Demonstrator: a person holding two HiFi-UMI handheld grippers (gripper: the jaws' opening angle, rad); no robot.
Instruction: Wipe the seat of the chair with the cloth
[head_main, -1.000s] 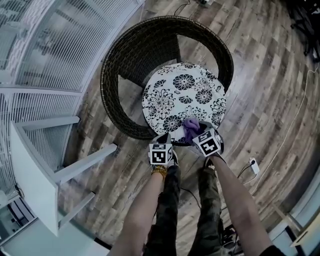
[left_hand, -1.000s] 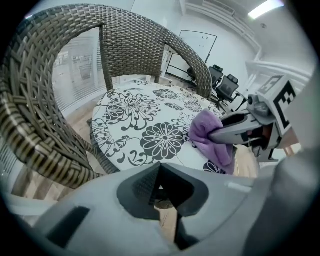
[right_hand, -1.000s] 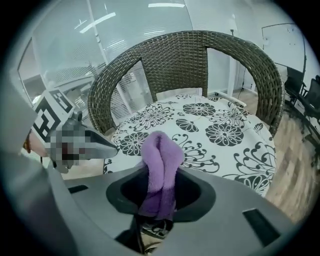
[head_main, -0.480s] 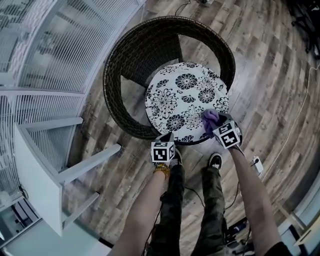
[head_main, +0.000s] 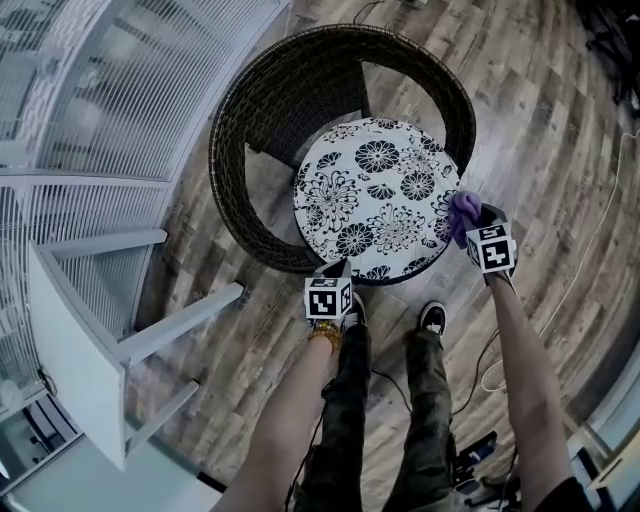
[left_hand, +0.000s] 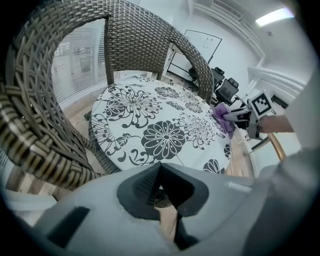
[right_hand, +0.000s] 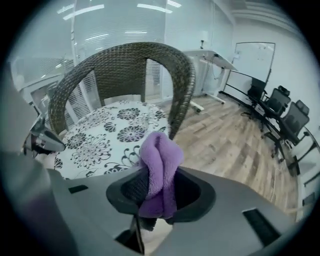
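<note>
Overhead, head view: the right hand-held gripper (head_main: 474, 226) holds the purple cloth (head_main: 461, 210) at the right edge of the floral seat (head_main: 375, 190), just beside the wicker backrest (head_main: 250, 130); the left hand-held gripper (head_main: 333, 272) is near the seat's front rim. Left gripper view: jaws pressed together, empty. Right gripper view: jaws pinch the cloth; office chairs (right_hand: 285, 117) stand well apart.

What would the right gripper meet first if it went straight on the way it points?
Likely the end post of the wicker chair back, straight beyond the purple cloth it holds; the seat cushion lies lower left of that line. Depth unclear.
</note>
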